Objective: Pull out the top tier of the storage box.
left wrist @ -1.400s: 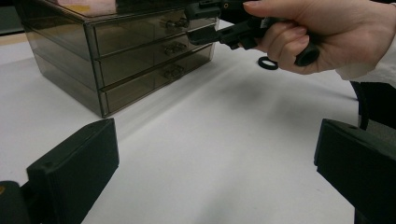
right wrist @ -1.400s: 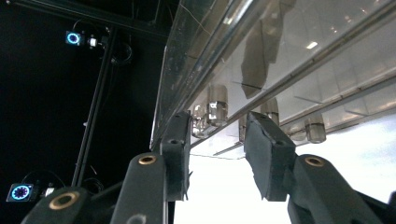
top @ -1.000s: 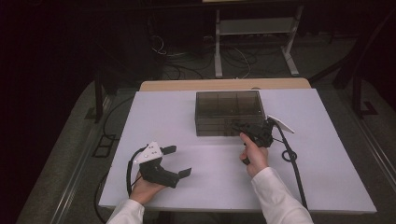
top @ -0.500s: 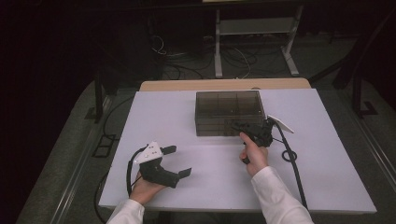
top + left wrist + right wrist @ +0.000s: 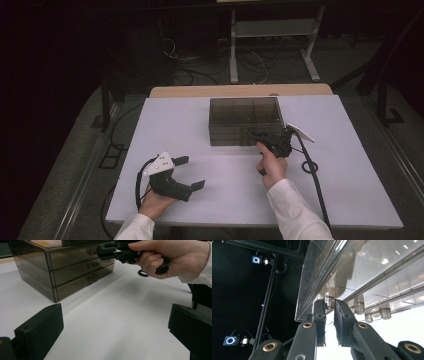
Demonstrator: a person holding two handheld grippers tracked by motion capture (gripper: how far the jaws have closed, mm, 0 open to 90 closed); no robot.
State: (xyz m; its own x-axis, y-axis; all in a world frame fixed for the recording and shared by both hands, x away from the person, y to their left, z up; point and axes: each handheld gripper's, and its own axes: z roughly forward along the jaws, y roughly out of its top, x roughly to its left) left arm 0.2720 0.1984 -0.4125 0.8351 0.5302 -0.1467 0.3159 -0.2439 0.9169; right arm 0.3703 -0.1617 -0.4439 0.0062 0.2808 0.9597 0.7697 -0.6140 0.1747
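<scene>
Right gripper view — right tool closing, pinching a drawer knob; drawer not yet pulled. Left tool released, idle on surface.

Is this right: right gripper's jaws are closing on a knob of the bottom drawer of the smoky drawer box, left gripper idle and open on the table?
Not quite: it's the top drawer. The left gripper view shows the right gripper at the top drawer's knob of the drawer box; its jaws have just been closing around it. The left gripper is open and idle, as you said.

High cam looks down over table; both claw cams sit low, sharing drawer box, right one closest.
</scene>
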